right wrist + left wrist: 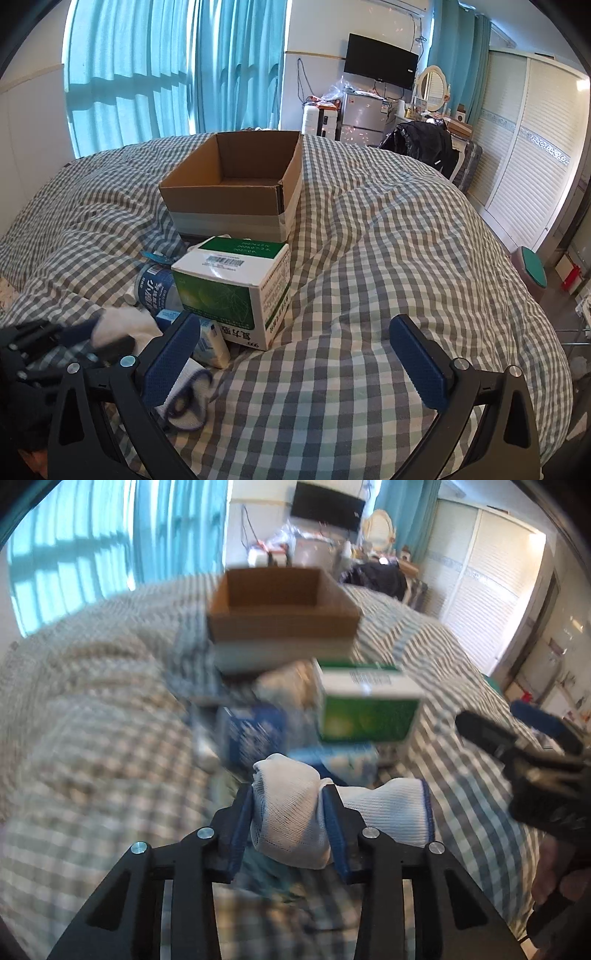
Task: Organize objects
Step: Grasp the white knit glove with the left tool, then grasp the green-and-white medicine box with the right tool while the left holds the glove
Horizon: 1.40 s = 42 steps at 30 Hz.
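My left gripper [288, 823] is shut on a white knitted glove with a blue cuff [291, 812] and holds it above the bed; it also shows at the left of the right wrist view [110, 332]. An open, empty cardboard box [236, 184] stands on the checked bedspread [369, 258]. In front of it lie a green-and-white medicine box [232, 288], a water bottle with a blue label [155, 288] and a small white-blue packet [212, 343]. My right gripper [295, 362] is open and empty, right of this pile. A second white glove [188, 398] lies behind its left finger.
The bed fills most of both views. Beyond it stand teal curtains [147, 74], a wall TV [380, 61], a small fridge [362, 114], a dressing table with an oval mirror [432, 88] and a white wardrobe [535, 147]. A stool [532, 273] stands right of the bed.
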Available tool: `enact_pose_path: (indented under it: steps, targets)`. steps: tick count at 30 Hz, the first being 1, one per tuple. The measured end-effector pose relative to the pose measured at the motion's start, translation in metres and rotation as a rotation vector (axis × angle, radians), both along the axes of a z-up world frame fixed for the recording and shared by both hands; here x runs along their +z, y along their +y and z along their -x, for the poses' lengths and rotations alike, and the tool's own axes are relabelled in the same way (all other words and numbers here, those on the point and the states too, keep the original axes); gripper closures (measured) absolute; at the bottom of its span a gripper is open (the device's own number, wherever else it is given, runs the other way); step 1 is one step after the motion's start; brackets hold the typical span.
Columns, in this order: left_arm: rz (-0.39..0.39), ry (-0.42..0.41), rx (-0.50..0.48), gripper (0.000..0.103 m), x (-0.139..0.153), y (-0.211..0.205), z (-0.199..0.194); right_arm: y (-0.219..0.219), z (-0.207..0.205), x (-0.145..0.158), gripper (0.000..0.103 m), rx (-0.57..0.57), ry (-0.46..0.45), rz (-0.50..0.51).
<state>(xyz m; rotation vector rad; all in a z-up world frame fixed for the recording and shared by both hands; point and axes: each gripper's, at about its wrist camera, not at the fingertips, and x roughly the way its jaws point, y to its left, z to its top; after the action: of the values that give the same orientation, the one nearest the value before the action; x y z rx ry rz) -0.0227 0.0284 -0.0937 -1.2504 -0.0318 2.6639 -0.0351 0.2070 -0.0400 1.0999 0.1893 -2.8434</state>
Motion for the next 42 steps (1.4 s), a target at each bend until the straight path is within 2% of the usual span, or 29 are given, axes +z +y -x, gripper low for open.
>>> enact_pose_path:
  steps: [3,6,8,15,27,30,37,42]
  targets:
    - [0.016,0.072,0.032,0.066,0.026,-0.016,-0.002,-0.007,0.006,0.000,0.000,0.013,-0.006,0.012]
    - [0.080,0.120,0.080,0.066,0.041,-0.032,0.003,-0.017,0.014,0.001,0.000,0.024,-0.011,0.013]
    - [0.119,0.135,0.114,0.066,0.044,-0.043,0.007,-0.028,0.021,0.000,0.000,0.034,-0.020,0.013]
    - [0.146,0.119,0.215,0.066,0.035,-0.083,0.031,-0.060,0.042,-0.011,0.000,0.034,-0.062,0.016]
    - [0.119,0.100,0.185,0.066,0.022,-0.096,0.062,-0.075,0.079,-0.047,0.000,-0.062,-0.152,-0.038]
    - [0.117,0.091,0.177,0.066,0.018,-0.096,0.068,-0.073,0.085,-0.053,0.006,-0.079,-0.155,-0.054]
    - [0.120,0.095,0.167,0.066,0.022,-0.091,0.068,-0.067,0.079,-0.045,0.008,-0.064,-0.121,-0.039]
    - [0.112,0.109,0.157,0.066,0.035,-0.085,0.062,-0.061,0.069,-0.017,0.008,-0.056,-0.065,-0.028]
